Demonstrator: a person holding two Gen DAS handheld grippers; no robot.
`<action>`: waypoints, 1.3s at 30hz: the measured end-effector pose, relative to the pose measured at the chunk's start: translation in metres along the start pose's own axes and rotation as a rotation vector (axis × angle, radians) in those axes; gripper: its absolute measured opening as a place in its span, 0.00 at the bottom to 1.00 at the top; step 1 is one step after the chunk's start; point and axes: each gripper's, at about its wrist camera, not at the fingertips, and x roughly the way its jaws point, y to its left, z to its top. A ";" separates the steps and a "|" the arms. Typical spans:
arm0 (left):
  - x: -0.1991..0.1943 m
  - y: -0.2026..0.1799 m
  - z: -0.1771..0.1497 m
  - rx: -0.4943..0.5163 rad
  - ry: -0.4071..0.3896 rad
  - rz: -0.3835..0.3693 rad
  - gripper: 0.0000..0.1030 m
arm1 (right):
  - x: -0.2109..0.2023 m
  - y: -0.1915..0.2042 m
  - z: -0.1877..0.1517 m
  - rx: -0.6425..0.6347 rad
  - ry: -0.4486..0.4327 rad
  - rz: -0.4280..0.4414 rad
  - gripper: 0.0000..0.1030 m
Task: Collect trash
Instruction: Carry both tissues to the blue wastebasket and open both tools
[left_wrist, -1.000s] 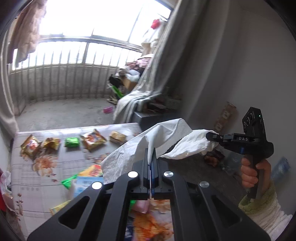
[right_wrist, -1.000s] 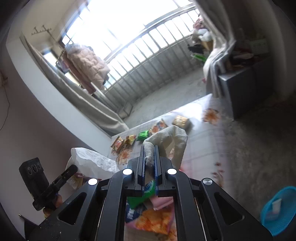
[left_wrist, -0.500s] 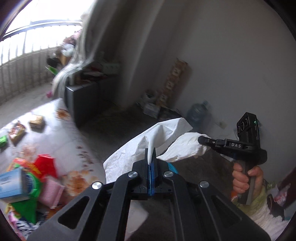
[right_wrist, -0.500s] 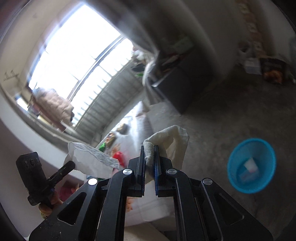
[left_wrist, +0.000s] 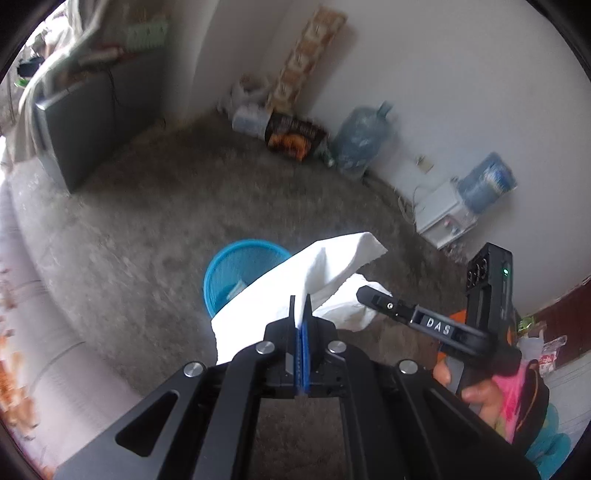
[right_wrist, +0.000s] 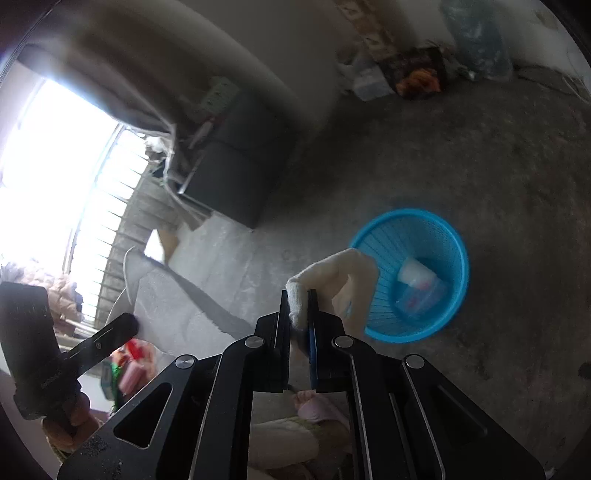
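Note:
My left gripper (left_wrist: 303, 306) is shut on a white plastic bag (left_wrist: 280, 295), held in the air. My right gripper (right_wrist: 297, 301) is shut on another edge of the same bag (right_wrist: 343, 280); it shows in the left wrist view (left_wrist: 364, 291) pinching the bag's right side. A blue mesh trash basket (left_wrist: 236, 266) stands on the concrete floor below and beyond the bag, partly hidden by it. In the right wrist view the basket (right_wrist: 443, 236) is to the right of the bag and holds a white cup and a clear wrapper.
A dark cabinet (left_wrist: 85, 122) stands at the left wall. Water jugs (left_wrist: 360, 138), a white box (left_wrist: 443, 214) and bags lie along the far wall. The table edge with snack wrappers (right_wrist: 129, 365) is at the lower left. A bright barred window (right_wrist: 74, 206) is on the left.
Both grippers have swung with the bag away from the table toward the floor. The blue basket has come into the left wrist view and grown nearer in the right wrist view.

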 end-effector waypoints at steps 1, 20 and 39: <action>0.019 0.000 0.003 -0.007 0.025 -0.001 0.01 | 0.009 -0.007 0.001 0.015 0.004 -0.005 0.07; 0.147 0.057 0.004 -0.095 0.148 0.110 0.42 | 0.126 -0.119 0.007 0.338 0.065 -0.073 0.44; -0.036 0.039 -0.034 -0.028 -0.096 0.130 0.74 | 0.031 -0.038 -0.022 -0.027 0.009 -0.006 0.64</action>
